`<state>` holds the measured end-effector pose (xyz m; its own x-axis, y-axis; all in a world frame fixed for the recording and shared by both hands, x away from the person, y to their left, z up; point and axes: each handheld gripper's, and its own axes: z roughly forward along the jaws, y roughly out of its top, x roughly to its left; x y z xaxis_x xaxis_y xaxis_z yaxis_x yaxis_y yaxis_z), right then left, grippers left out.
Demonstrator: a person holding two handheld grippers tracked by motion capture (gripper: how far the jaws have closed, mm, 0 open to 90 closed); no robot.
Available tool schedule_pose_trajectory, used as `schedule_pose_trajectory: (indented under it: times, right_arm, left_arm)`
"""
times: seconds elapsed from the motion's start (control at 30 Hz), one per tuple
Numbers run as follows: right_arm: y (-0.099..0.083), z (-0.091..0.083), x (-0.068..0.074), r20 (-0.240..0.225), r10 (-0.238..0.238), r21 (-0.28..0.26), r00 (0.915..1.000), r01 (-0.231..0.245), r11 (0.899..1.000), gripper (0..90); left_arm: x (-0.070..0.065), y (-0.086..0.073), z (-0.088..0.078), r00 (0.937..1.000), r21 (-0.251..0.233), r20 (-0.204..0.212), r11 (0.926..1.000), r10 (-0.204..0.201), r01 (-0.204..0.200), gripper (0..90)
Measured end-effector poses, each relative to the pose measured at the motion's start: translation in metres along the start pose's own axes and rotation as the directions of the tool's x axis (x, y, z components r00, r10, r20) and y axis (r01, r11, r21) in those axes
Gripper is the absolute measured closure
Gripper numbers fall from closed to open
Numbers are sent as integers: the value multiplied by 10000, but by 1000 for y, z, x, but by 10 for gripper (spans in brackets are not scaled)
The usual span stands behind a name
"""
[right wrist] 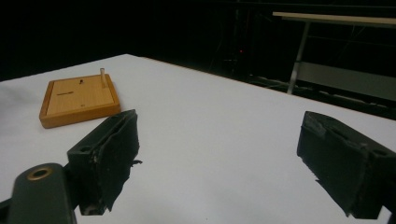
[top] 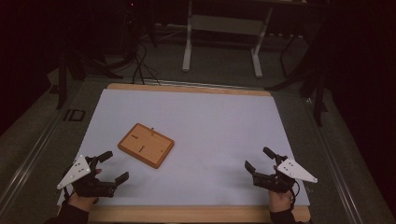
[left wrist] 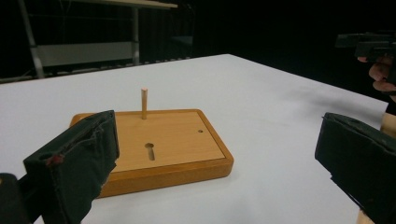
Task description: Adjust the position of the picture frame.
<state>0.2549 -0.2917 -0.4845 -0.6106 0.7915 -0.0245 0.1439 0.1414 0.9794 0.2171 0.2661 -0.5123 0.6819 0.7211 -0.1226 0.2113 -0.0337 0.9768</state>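
Left tongs (top: 113,167) and right tongs (top: 257,157) wide open, empty.

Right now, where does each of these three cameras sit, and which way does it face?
High view: above the near edge, looking forward and down on the white table; both hands holding grippers.
Left gripper view: rides the left gripper, facing the flat wooden board with an upright peg.
Right gripper view: rides the right gripper, looking across the table.
All three share the board.
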Motion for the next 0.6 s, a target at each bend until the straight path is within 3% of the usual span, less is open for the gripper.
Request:
schedule_pose_trajectory:
  times: [0.2,0.27,0.37,0.47,0.6]
  right_arm:
    - [-1,2,0,33,-98,145,9999,97,9998,123]
    - [-2,3,-1,-190,-125,131,9997,128,9998,116]
    - [-2,3,-1,-102,-103,176,9999,105,9998,116]
    - [-2,2,0,-246,-241,184,9994,245,9995,105]
    - [-2,4,1,-360,-177,268,9992,186,9995,104]
  left_arm:
    - [0,0,1,9996,-20,267,10000,-66,67,2]
    - [-2,0,2,9996,119,260,9999,97,-100,1]
    - [-2,0,3,9997,278,161,9994,205,-210,2]
    - [-4,0,2,9989,159,95,9988,452,-454,2]
    - [-6,3,3,9995,447,326,9990,47,-62,2]
